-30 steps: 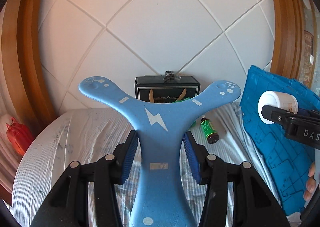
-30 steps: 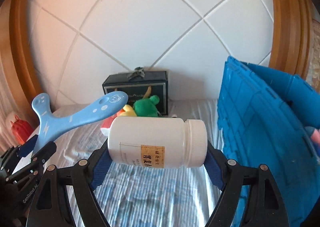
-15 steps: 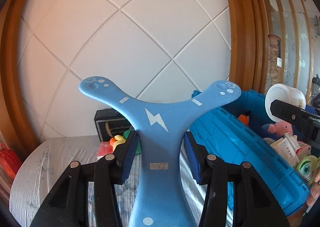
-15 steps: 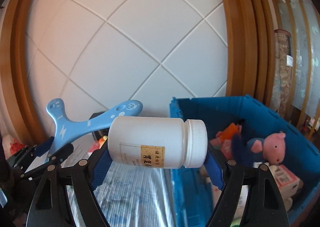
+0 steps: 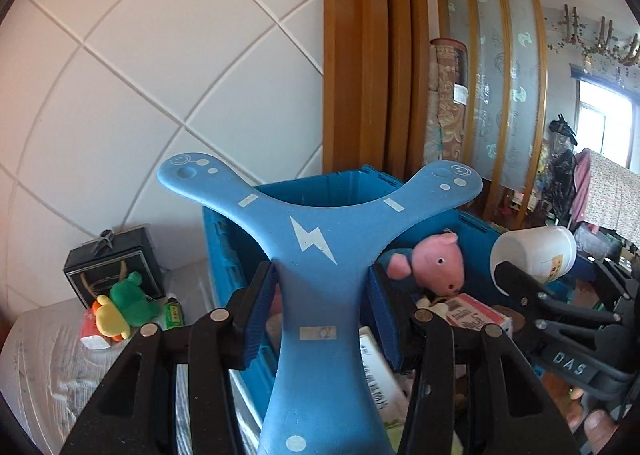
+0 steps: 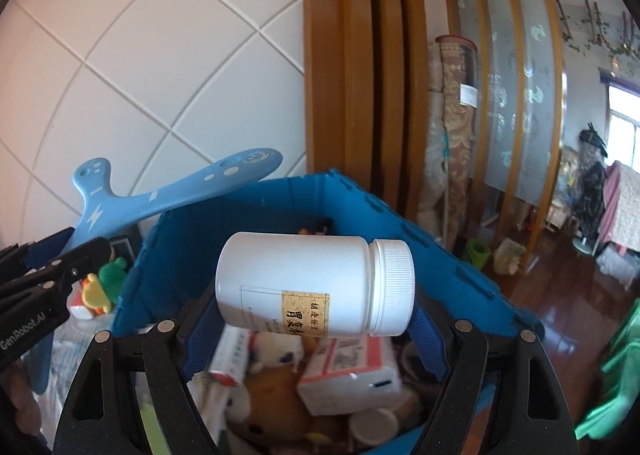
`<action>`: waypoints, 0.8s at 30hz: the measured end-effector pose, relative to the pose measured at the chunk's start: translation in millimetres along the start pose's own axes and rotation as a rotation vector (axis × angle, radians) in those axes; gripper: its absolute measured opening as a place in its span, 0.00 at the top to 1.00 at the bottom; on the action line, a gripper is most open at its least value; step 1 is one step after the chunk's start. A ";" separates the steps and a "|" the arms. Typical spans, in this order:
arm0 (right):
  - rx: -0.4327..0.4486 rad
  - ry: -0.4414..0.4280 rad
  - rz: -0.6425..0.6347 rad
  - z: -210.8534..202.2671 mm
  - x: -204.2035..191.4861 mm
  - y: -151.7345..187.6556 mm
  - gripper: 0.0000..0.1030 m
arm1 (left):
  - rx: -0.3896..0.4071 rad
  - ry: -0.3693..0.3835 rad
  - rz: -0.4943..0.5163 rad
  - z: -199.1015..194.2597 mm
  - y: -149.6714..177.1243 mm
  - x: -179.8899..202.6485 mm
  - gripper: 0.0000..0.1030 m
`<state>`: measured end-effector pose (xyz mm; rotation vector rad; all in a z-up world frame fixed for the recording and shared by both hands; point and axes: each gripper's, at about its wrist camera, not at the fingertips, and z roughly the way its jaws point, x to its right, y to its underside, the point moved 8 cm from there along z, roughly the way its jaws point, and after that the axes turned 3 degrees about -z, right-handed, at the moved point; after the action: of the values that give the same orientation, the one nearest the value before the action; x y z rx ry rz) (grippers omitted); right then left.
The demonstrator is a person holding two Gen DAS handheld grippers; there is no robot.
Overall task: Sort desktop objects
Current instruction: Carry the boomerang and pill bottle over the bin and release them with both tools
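My left gripper (image 5: 322, 309) is shut on a blue three-armed boomerang (image 5: 316, 255) with a white lightning bolt, held over the near edge of a blue crate (image 5: 224, 251). My right gripper (image 6: 316, 315) is shut on a white pill bottle (image 6: 316, 289) lying sideways, cap to the right, above the crate's (image 6: 460, 279) inside. The boomerang (image 6: 160, 199) and the left gripper show at the left of the right wrist view. The bottle (image 5: 534, 253) shows at the right of the left wrist view.
The crate holds a pink pig plush (image 5: 434, 263), red and white boxes (image 6: 352, 371) and several other items. On the white-clothed table left of it sit a black gift box (image 5: 114, 263), a green plush (image 5: 130, 297), a yellow toy (image 5: 108, 319) and a small green bottle (image 5: 174, 313).
Both grippers have swung right with their loads, from over the table to over the open crate. The crate's contents have come into view.
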<state>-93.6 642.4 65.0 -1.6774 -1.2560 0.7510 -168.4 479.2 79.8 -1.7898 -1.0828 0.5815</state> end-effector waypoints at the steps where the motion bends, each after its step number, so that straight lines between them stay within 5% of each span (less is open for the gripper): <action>1: -0.011 0.010 0.002 3.4 6.7 3.2 0.21 | -0.022 0.002 0.007 6.1 1.2 8.5 0.55; 8: -0.051 0.059 0.004 22.9 43.3 18.2 0.21 | -0.135 0.024 0.040 37.1 18.8 45.8 0.55; 20: -0.083 0.098 -0.020 52.3 53.7 22.4 0.20 | -0.145 0.026 0.044 48.7 23.3 50.0 0.54; 24: -0.099 0.085 -0.018 56.1 55.4 24.4 0.00 | -0.144 0.022 0.030 46.1 21.4 46.2 0.39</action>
<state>-114.6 709.1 21.2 -1.7567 -1.2651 0.6088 -171.3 537.2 42.9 -1.9351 -1.1078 0.5116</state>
